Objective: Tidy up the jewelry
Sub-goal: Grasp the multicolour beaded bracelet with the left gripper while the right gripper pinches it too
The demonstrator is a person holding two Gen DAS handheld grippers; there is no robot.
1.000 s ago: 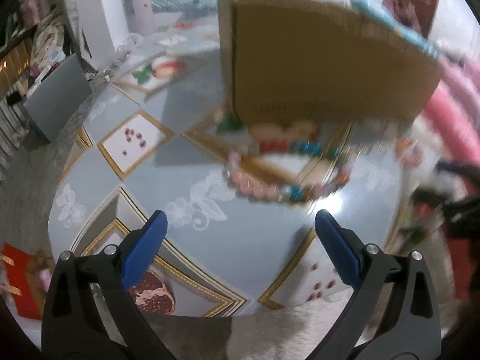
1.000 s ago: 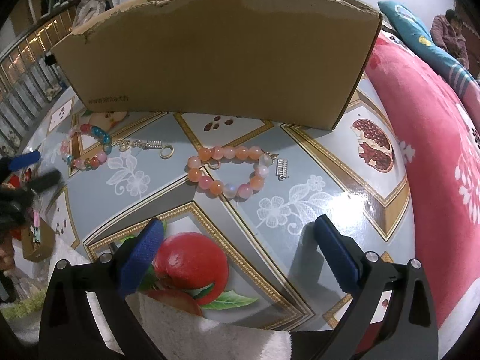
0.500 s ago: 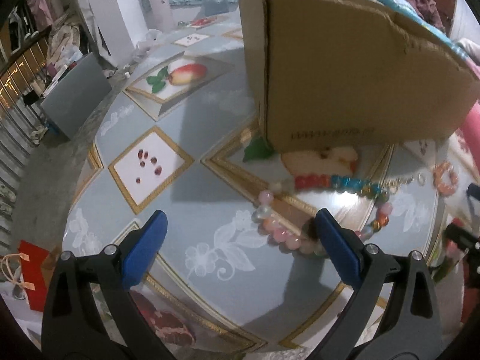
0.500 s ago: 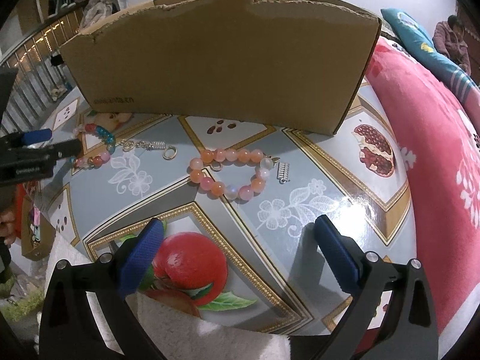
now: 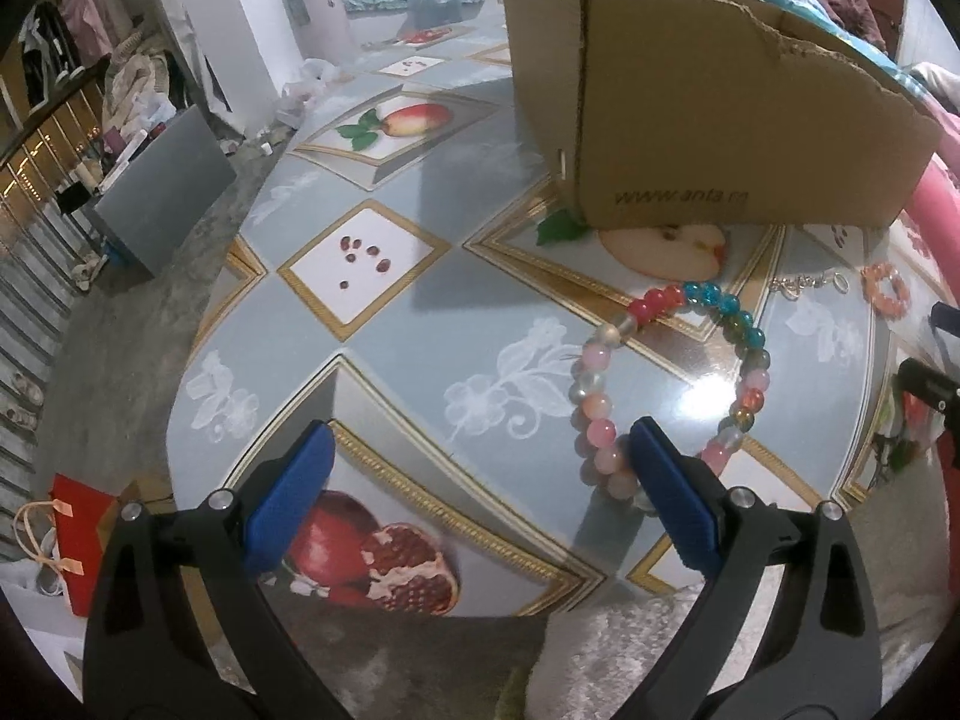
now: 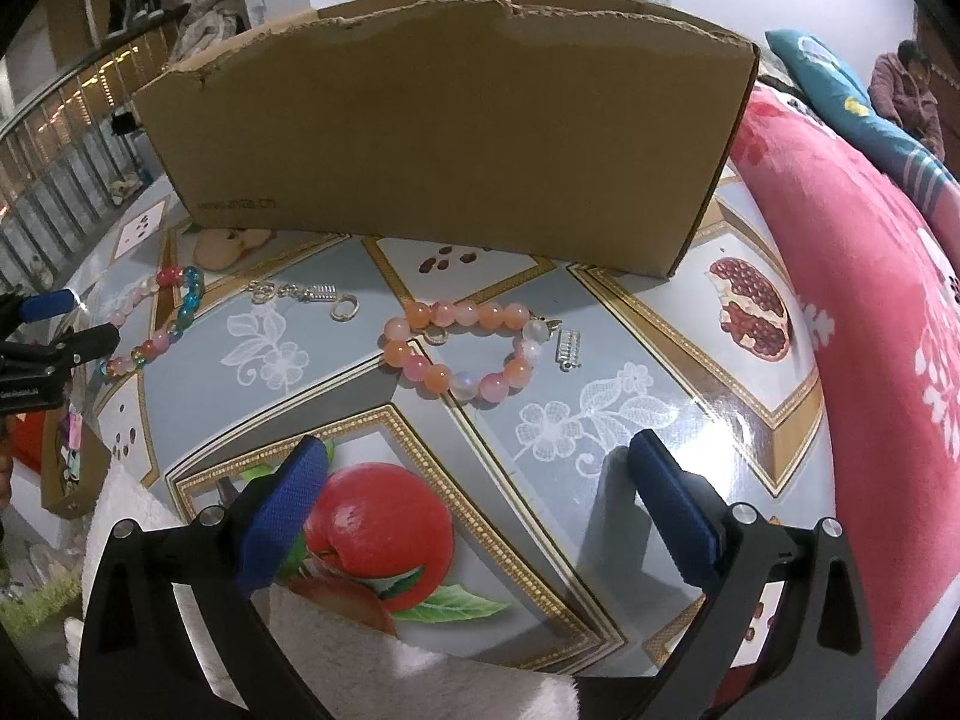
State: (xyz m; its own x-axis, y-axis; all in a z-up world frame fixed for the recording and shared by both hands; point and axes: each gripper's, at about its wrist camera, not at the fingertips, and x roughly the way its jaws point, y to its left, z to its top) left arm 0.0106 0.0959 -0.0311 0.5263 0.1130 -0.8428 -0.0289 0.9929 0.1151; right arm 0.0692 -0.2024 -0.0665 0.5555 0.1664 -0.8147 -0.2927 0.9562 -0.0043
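Observation:
A multicoloured bead bracelet (image 5: pixel 672 384) lies on the patterned table (image 5: pixel 420 336); it also shows in the right wrist view (image 6: pixel 157 324). My left gripper (image 5: pixel 480 492) is open, its right finger at the bracelet's near edge. An orange-pink bead bracelet (image 6: pixel 465 348) lies mid-table, small in the left wrist view (image 5: pixel 887 289). A silver chain (image 6: pixel 306 295) lies between them, also in the left wrist view (image 5: pixel 810 284). A small silver charm (image 6: pixel 567 349) lies right of the orange bracelet. My right gripper (image 6: pixel 480 492) is open and empty, short of the orange bracelet.
A large cardboard box (image 6: pixel 444 144) stands behind the jewelry, also in the left wrist view (image 5: pixel 690 108). A pink blanket (image 6: pixel 870 324) lies along the table's right side. White fluffy fabric (image 6: pixel 420 672) sits at the near edge. The floor drops off left of the table.
My left gripper has swung toward the multicoloured bracelet, which now lies close at its right finger. The right gripper has barely moved.

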